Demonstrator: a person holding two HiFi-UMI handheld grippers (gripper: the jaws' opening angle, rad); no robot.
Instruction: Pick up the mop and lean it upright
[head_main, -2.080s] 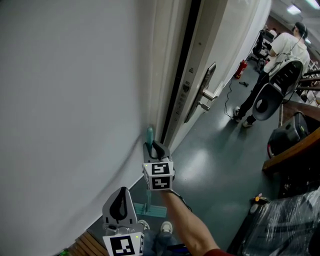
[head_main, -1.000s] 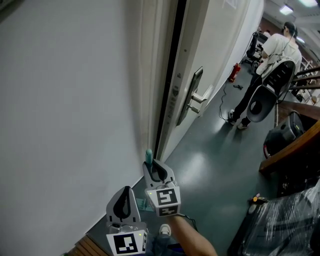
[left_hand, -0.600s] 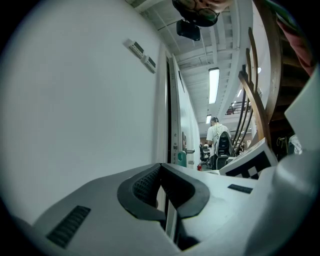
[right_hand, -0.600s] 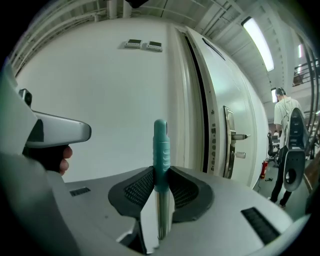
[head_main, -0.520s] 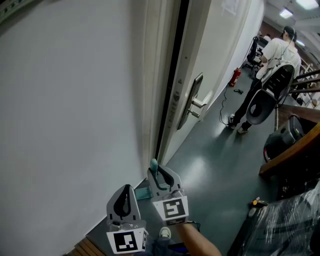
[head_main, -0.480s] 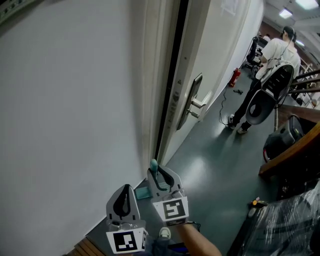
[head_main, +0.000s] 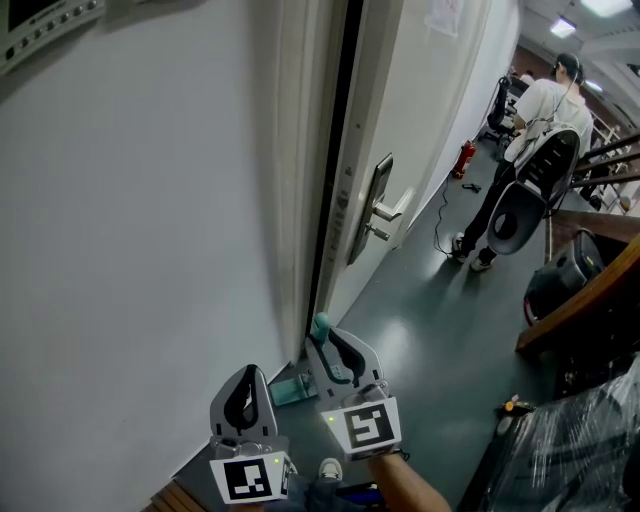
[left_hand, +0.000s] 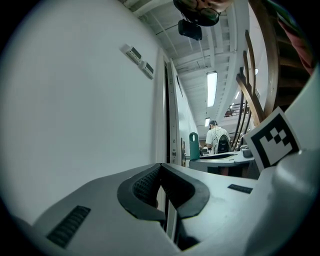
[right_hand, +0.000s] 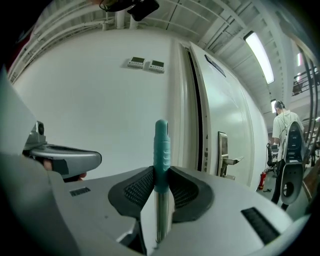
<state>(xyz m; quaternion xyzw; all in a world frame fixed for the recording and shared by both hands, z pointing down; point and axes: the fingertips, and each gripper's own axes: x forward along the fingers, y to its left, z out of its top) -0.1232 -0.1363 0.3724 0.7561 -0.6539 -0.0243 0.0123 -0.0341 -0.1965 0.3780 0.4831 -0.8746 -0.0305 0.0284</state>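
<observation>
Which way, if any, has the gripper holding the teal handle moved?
Yes. The right gripper, shut on the mop handle, has drawn farther below the door handle, nearer the camera.

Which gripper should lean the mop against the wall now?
Right, probably: the right gripper is clamped on the mop handle, which stands upright near the wall. The left gripper is shut and empty.

Right tongs (head_main: 328, 350) clamp the teal mop handle (head_main: 320, 324) close to the white wall (head_main: 150, 250). Mop head (head_main: 288, 391) sits on the grey floor (head_main: 430, 330). Left tongs (head_main: 243, 392) just beside, lower left. Door (head_main: 420, 130) has a lever handle (head_main: 378, 210). Person (head_main: 545, 110) stands far right.
</observation>
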